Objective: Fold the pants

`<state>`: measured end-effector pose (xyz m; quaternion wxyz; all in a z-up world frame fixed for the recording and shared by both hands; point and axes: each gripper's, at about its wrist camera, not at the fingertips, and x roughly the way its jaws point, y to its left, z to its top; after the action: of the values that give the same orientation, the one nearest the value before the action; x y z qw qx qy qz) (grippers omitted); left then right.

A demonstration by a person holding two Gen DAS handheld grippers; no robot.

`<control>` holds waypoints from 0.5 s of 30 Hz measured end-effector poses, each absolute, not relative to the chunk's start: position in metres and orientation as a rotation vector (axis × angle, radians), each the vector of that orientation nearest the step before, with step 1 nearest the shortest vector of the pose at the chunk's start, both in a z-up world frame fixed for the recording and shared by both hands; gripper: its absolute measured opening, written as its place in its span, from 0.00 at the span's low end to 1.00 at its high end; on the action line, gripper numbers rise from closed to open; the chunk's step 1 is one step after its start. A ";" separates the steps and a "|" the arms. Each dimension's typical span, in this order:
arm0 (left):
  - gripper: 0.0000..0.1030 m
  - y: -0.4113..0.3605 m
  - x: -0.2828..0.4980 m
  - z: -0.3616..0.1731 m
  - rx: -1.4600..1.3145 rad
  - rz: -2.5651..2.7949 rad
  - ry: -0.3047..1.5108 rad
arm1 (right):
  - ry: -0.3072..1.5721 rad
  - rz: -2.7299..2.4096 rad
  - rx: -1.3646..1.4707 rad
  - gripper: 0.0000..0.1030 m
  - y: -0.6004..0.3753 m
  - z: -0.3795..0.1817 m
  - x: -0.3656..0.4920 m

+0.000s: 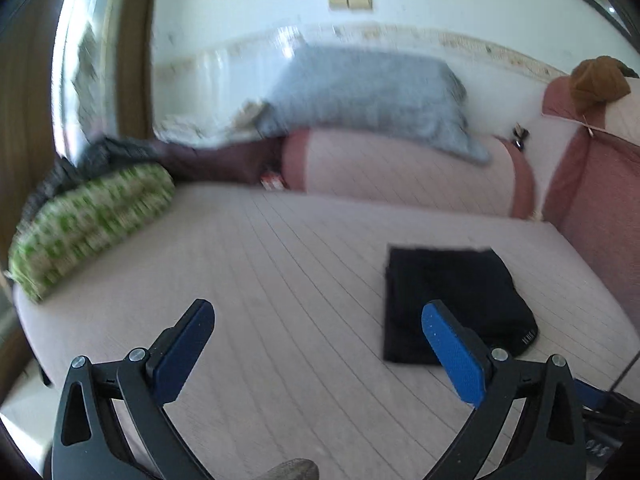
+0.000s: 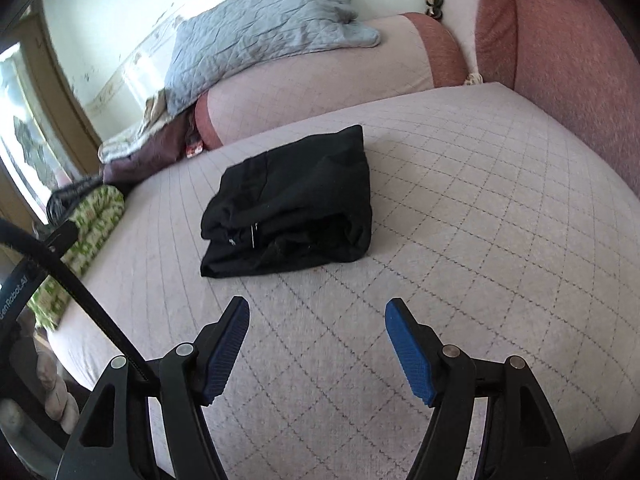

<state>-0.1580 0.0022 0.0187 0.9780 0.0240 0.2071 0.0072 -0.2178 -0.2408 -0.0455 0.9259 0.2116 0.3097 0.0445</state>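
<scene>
Right wrist view, folded black pants [image 2: 292, 204] ahead of right tool [image 2: 318, 312] (fingers spread, empty), left tool [image 1: 318, 316] likewise.

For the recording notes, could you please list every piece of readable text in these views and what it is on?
"enRobot.AI", cut off at the frame edge, on the black device at the far left of the right wrist view.
White marks on the black pants' label: too small to read.
Red packet print: blurred, unreadable.

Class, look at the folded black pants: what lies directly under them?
The black pants rest on the quilted pink bed cover, which shows all around them. Whatever lies beneath the bundle or inside its folds is hidden.
</scene>
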 end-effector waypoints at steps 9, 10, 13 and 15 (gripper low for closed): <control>1.00 -0.023 -0.146 -0.009 0.108 -0.059 0.550 | 0.682 0.074 0.420 0.77 -0.238 -0.057 -0.203; 1.00 -0.026 -0.147 -0.011 0.113 -0.064 0.557 | 0.689 0.077 0.427 0.77 -0.239 -0.059 -0.201; 1.00 -0.033 -0.145 -0.016 0.127 -0.088 0.590 | 0.704 0.083 0.438 0.78 -0.239 -0.062 -0.198; 1.00 -0.035 -0.144 -0.019 0.130 -0.098 0.606 | 0.712 0.086 0.442 0.79 -0.239 -0.064 -0.196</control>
<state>-0.1442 -0.0348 -0.0190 0.9512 0.0637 0.2982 -0.0482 -0.1961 -0.2386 -0.0640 0.9127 0.2145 0.3454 0.0417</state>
